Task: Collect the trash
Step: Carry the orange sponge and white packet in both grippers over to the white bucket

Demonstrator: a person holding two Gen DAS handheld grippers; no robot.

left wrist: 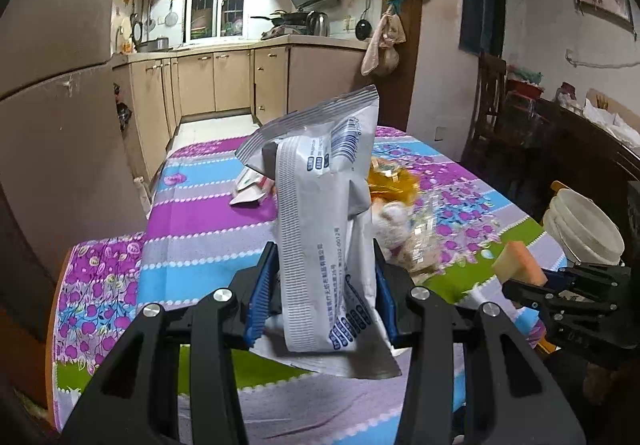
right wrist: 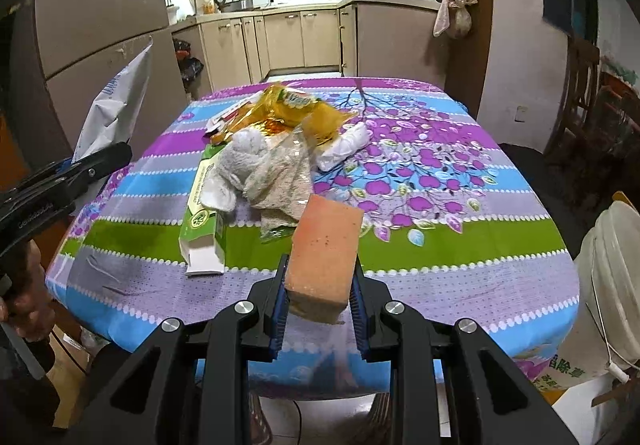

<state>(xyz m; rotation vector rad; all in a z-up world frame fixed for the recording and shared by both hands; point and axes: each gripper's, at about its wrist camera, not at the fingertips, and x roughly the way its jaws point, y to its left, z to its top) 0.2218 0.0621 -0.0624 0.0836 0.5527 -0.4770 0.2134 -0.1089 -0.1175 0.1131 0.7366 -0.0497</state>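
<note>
Here, in a home kitchen-dining room, two hand-held grippers are working over a table of rubbish.

Left gripper: its blue pads are pressing on either side of a grey-and-white foil pouch, the jaws standing narrowly apart with the pouch pinched between them; the pouch is rising upright and crumpled above the near edge of the table.

Right gripper: its jaws are sitting nearly closed, clamping an orange sponge by its lower end; the sponge is tilting up and forward over the table's near edge.

Table: it is wearing a striped floral cloth in purple, blue and green.

Trash pile: it is lying near the middle of the table, beyond both grippers, and is taking in a green carton lying open on its side, a grey-white cloth draped partly over the carton, a yellow wrapper behind the cloth, and a crumpled white piece just to the right.

White bucket: it is standing beside the table's right side, off the cloth.

Person: a hand is gripping the left gripper's handle at the left edge of the right wrist view.
</note>
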